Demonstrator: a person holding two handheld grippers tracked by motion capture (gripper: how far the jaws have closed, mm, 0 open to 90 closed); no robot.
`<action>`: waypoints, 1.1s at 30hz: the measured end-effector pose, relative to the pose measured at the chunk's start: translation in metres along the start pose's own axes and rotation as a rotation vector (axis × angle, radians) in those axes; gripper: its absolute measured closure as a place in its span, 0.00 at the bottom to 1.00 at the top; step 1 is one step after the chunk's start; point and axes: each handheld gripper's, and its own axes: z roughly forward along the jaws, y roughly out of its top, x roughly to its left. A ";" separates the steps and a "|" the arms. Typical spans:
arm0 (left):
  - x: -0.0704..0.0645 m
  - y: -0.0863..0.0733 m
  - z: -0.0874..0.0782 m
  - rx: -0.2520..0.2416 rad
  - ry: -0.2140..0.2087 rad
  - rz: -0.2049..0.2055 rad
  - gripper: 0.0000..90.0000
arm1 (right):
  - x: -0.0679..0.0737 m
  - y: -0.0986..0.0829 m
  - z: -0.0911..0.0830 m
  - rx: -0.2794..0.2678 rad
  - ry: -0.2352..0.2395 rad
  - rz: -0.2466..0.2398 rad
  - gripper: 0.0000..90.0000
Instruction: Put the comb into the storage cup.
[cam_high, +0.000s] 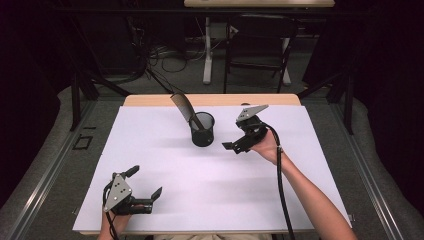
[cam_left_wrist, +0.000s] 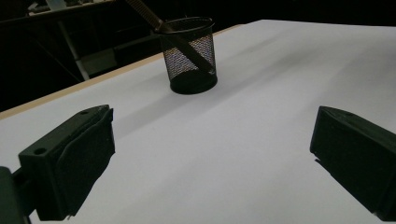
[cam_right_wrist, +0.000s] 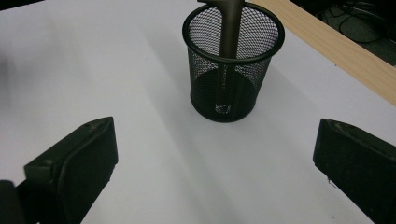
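A black mesh cup (cam_high: 202, 130) stands upright on the white sheet (cam_high: 210, 180), toward the far middle of the table. A flat brown tool (cam_high: 182, 107) stands in it and leans out over the rim to the far left. My right gripper (cam_high: 234, 135) is just right of the cup, open and holding nothing, pointing at the cup (cam_right_wrist: 232, 70) and the brown tool (cam_right_wrist: 230, 23). My left gripper (cam_high: 146, 182) rests near the front left edge, open and holding nothing. From the left gripper view the cup (cam_left_wrist: 190, 58) stands well ahead with the tool (cam_left_wrist: 156, 21) slanting out.
The white sheet covers nearly the whole table; a strip of wooden tabletop (cam_high: 150, 100) shows along the far edge. Beyond the table stand a black chair (cam_high: 257, 45) and a white desk leg (cam_high: 207, 50) with cables on the floor.
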 end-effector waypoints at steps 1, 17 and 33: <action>0.000 0.000 0.000 0.001 0.000 0.000 0.00 | 0.000 -0.001 -0.001 -0.001 -0.001 0.001 0.00; 0.000 0.000 0.000 0.001 -0.001 0.000 0.00 | 0.002 -0.028 -0.026 0.002 -0.020 0.029 0.00; -0.001 0.000 0.001 0.006 -0.004 0.000 0.00 | 0.011 -0.056 -0.046 0.008 -0.031 0.048 0.00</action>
